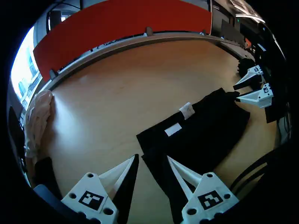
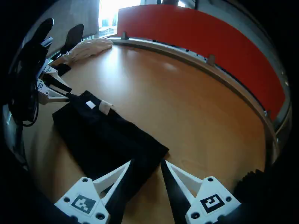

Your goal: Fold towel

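Lying flat on the desk (image 1: 123, 93), the black towel (image 1: 209, 130) stretches from one hand-held gripper to the other, folded over itself into a long band. A white patch (image 1: 173, 130) and a pale tag (image 1: 186, 110) show on its top layer, ahead of the left hand-held gripper (image 1: 151, 156). That gripper sits low at the towel's near corner, its fingers moderately spread with the corner of cloth lying between them; neither finger seems to press on it, though the dark fabric makes this hard to judge. In the right gripper view, the right hand-held gripper (image 2: 146, 161) straddles the opposite corner in the same way, jaws apart around the cloth. Seen from the left gripper view, it waits at the towel's far end, off to the right. Further out, a heap of cream fabric (image 1: 37, 112) rests to the left gripper's far left at the desk's edge, and a red partition (image 1: 123, 26) runs along the desk's far side.
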